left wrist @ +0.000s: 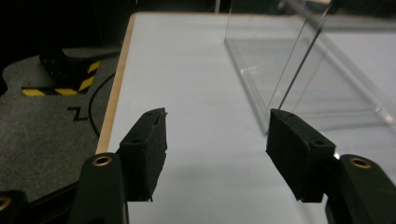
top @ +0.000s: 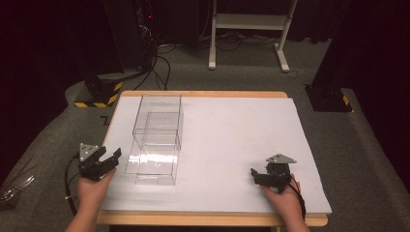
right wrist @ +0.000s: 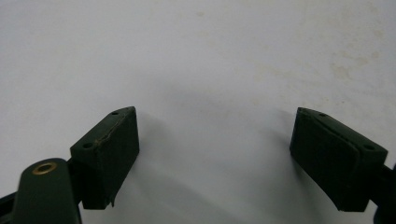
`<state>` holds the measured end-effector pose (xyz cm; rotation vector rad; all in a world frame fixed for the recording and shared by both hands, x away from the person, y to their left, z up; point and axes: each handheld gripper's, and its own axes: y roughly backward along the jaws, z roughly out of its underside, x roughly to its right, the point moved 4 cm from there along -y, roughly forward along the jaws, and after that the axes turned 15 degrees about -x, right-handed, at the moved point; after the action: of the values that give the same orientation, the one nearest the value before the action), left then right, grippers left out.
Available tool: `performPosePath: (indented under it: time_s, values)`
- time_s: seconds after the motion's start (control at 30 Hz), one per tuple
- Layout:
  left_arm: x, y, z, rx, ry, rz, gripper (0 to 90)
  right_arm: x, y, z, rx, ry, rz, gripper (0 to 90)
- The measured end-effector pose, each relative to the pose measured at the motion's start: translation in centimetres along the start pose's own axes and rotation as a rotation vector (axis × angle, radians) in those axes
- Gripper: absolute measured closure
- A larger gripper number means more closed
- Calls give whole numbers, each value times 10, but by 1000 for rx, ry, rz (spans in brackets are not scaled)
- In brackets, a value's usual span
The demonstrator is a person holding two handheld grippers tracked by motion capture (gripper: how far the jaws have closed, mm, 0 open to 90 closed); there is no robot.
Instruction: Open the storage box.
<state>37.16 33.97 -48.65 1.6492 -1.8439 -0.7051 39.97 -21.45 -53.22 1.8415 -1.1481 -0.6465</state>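
Though see-through, box [top: 155, 140] edges faint.

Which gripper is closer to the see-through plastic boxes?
The left gripper, just beside the clear plastic boxes. The right gripper sits far off on bare white table.

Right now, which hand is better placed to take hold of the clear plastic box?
The left. The left gripper sits open right beside the clear box, whose wall shows just past its jaws. The right gripper is far across the table.
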Motion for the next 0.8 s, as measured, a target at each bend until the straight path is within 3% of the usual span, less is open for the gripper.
performPosePath:
  time_s: [0.27,0.43,0.47,0.57,0.8]
  values:
    - [-12,-26,27,-122,-10,-31,348,0,0,0,0,0,0,154]
    - [-11,-30,26,-160,-29,-26,308,0,0,0,0,0,-1,154]
    - [-9,-33,27,-198,-47,-45,298,0,0,0,0,0,0,154]
    - [-6,-38,27,-230,-61,-54,282,0,0,0,0,0,0,154]
    - [-5,-38,27,-233,-60,-56,257,0,0,0,1,0,0,154]
